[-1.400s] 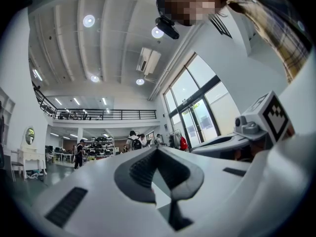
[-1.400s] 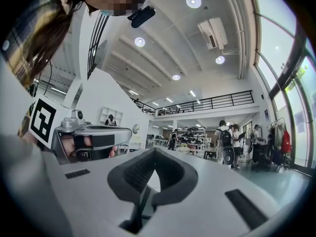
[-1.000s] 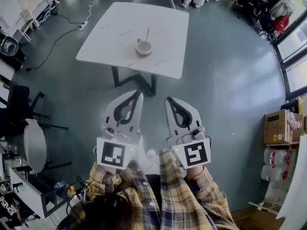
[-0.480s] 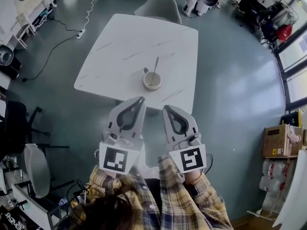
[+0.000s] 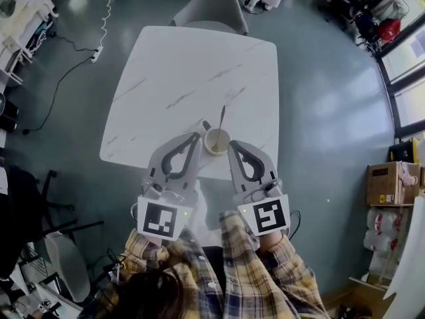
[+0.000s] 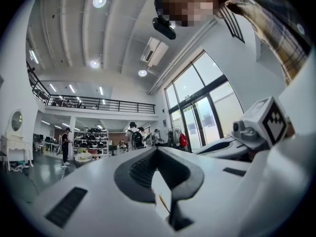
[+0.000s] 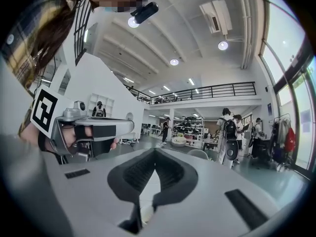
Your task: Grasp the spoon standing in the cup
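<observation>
A cream cup (image 5: 216, 141) stands near the front edge of the white marble table (image 5: 172, 72). A thin spoon (image 5: 222, 117) stands in it and leans away from me. My left gripper (image 5: 197, 137) is shut and empty, its tip just left of the cup. My right gripper (image 5: 232, 145) is also shut and empty, its tip just right of the cup. Neither touches the cup or the spoon. In the left gripper view the left gripper (image 6: 157, 150) points level over the tabletop. The right gripper view shows the right gripper (image 7: 155, 151) level too, with the cup almost hidden under its jaws.
A grey chair (image 5: 211, 8) stands at the table's far side. A cable and power strip (image 5: 97, 50) lie on the floor to the left. A cardboard box (image 5: 392, 181) sits at the right. People (image 7: 228, 132) stand far off in the hall.
Both grippers have moved forward together toward the table. The cup, once far ahead of them, now sits between their tips at the table's front edge. Both jaws stayed shut.
</observation>
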The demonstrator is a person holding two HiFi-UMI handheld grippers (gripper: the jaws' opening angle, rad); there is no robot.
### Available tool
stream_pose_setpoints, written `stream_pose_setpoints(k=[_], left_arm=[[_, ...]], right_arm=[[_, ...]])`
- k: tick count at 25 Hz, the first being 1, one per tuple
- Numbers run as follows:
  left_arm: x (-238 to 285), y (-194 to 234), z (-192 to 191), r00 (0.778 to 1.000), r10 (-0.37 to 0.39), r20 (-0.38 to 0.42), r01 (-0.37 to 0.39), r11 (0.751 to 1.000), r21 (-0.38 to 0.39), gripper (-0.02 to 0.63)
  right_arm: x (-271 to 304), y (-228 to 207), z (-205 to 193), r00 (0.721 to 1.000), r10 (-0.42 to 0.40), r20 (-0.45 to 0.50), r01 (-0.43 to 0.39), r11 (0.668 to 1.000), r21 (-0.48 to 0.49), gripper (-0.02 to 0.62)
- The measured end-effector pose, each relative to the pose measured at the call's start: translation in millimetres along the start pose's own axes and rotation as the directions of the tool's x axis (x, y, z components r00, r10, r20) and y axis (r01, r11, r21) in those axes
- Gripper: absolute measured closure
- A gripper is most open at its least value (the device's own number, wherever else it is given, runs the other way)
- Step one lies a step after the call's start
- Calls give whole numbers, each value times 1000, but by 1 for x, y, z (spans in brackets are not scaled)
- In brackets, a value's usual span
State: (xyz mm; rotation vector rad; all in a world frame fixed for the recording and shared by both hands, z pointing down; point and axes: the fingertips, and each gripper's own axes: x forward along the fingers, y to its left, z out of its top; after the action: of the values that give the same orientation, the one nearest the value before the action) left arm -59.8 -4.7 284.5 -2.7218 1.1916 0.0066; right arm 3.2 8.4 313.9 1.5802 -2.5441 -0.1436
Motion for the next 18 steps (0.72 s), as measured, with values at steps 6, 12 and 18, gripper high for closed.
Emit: stream_pose_setpoints(k=[6, 12, 18], left_arm=[[30, 26, -11, 998, -60, -17, 59, 998, -18, 588], [51, 32, -22, 996, -83, -46, 81, 996, -36, 588], [71, 25, -22, 997, -63, -34, 62, 997, -38, 588]], right_arm=[[32, -19, -3, 998, -55, -31, 56, 998, 19, 580], [40, -37, -13, 995, -85, -57, 87, 996, 31, 580], [42, -60, -13, 996, -69, -49, 70, 997, 19, 580]])
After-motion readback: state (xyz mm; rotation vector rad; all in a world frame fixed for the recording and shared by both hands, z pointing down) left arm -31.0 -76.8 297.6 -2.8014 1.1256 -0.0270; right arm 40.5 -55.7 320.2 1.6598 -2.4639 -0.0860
